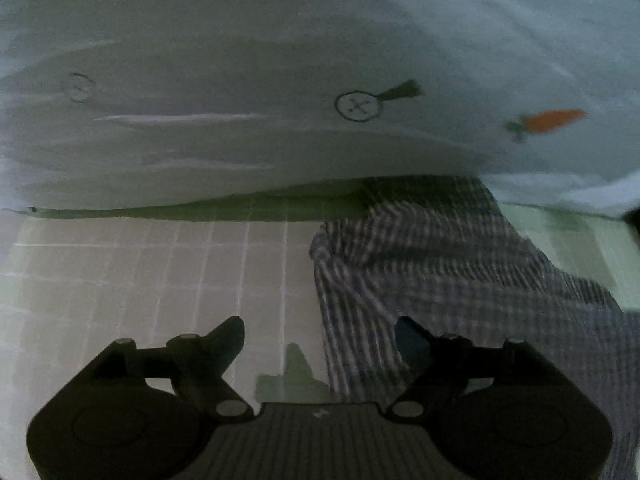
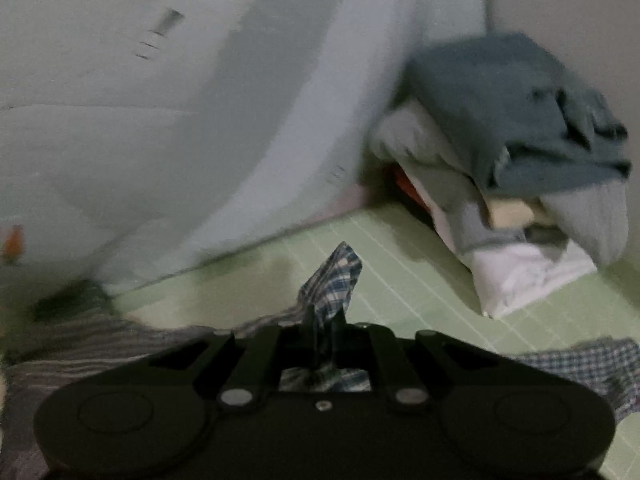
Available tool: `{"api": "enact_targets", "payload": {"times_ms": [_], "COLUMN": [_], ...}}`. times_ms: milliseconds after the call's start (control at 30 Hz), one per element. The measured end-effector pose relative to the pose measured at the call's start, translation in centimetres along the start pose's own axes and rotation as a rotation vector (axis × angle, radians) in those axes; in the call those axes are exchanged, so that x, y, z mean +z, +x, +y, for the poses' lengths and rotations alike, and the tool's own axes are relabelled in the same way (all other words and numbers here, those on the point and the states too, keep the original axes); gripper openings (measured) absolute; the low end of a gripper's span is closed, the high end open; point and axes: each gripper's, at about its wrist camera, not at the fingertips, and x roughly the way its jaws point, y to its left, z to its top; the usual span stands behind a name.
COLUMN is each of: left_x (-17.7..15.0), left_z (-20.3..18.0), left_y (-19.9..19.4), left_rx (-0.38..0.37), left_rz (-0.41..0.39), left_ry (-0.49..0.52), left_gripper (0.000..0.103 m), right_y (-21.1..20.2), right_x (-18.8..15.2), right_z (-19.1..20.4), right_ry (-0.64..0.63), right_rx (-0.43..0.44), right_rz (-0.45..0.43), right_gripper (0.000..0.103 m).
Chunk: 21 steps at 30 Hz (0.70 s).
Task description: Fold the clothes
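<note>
The right gripper (image 2: 325, 322) pinches a peak of blue-and-white plaid cloth (image 2: 334, 280), which stands up crumpled between its closed fingers. The left gripper (image 1: 320, 334) is spread wide over the green grid mat (image 1: 140, 272), its right finger on the same rumpled, loosely heaped cloth (image 1: 440, 264).

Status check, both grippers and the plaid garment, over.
Left gripper open, empty, above green mat. Right gripper shut on plaid garment. Stack of folded clothes off right, nothing blocking.
</note>
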Motion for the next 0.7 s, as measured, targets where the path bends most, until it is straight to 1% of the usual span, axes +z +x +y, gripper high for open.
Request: {"api": "enact_targets", "payload": {"times_ms": [67, 200, 300, 367, 500, 567, 600, 633, 667, 700], "left_x": [-1.9, -7.1, -11.3, -14.0, -19.4, -21.0, -21.6, -22.1, -22.4, -22.7], "left_z": [-0.1, -0.3, -0.2, -0.1, 0.1, 0.1, 0.1, 0.1, 0.1, 0.2], "left_y": [-2.0, -5.2, -6.9, -7.5, -8.7, -9.0, -9.2, -9.4, -9.6, -9.9], "left_rx": [-0.002, -0.019, -0.014, -0.010, -0.001, 0.005, 0.008, 0.012, 0.019, 0.027], "left_rz": [-0.005, 0.007, 0.033, 0.064, 0.126, 0.148, 0.153, 0.158, 0.158, 0.155], "left_ry": [0.003, -0.016, -0.024, -0.022, -0.016, -0.005, -0.002, 0.001, 0.001, -0.003], "left_gripper": [0.085, 0.086, 0.086, 0.086, 0.086, 0.086, 0.086, 0.086, 0.086, 0.086], "right_y": [-2.1, -6.8, -10.0, -11.6, -13.3, -14.0, -14.4, -14.7, -15.0, -15.2], "right_x": [-0.4, -2.1, -5.0, -7.8, -14.1, -16.8, -17.8, -18.5, -18.8, -19.1], "right_z": [1.2, 4.3, 6.7, 8.1, 9.9, 10.4, 10.6, 10.5, 10.2, 9.9], "right_ry": [-0.037, -0.139, -0.245, -0.318, -0.417, -0.444, -0.445, -0.423, -0.394, -0.363], "right_rx": [0.047, 0.152, 0.226, 0.265, 0.318, 0.332, 0.338, 0.354, 0.354, 0.351], "right_rz": [-0.025, -0.061, -0.044, -0.007, 0.122, 0.179, 0.203, 0.225, 0.236, 0.245], "right_gripper": [0.007, 0.007, 0.007, 0.007, 0.007, 0.013, 0.013, 0.020, 0.034, 0.042]}}
